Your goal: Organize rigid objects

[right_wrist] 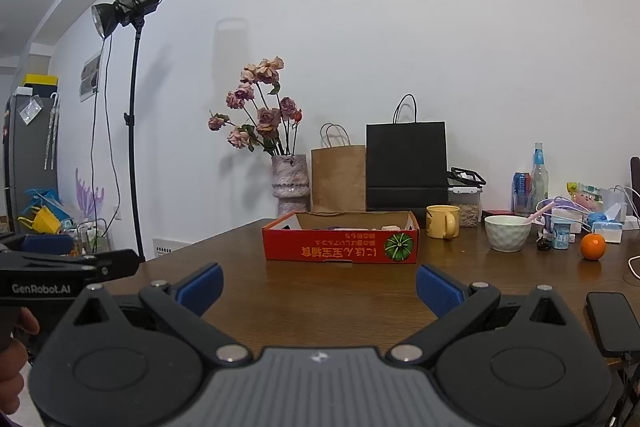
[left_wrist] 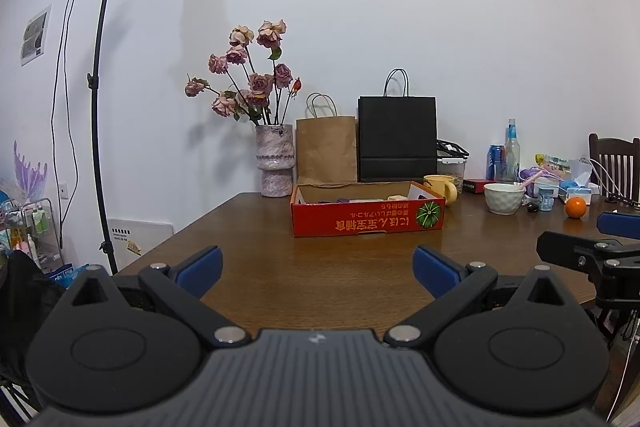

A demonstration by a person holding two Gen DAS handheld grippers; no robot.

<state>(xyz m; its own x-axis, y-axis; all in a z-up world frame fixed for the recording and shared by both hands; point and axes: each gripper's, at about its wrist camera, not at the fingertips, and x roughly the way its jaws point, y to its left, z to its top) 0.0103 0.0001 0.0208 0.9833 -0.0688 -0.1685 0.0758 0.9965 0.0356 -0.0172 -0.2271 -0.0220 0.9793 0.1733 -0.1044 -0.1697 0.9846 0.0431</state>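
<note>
1. We hold both grippers low over the near edge of the table, side by side. The left gripper has its fingers spread wide with nothing between them, and so does the right gripper.

2. Straight ahead of both tools sits the red box, an open shallow tray well beyond the fingertips. A few small items lie inside it, though we cannot tell what they are over the wall. We judge it to be the collecting place, since its open top faces up and its long side faces us.

3. Ahead and to the right of the tools, loose pieces stand apart from the box: a yellow mug just past its right end, a white bowl, and an orange. Whether these are waiting to go in or are meant to stay out, the scene fits either.

4. A dark phone lies flat just right of the right gripper.

5. Writing: "GenRobot.AI" shows on the left tool's side in the right view. The box front carries upside-down yellow Japanese print beside a green pumpkin picture; we cannot read it surely.
</note>
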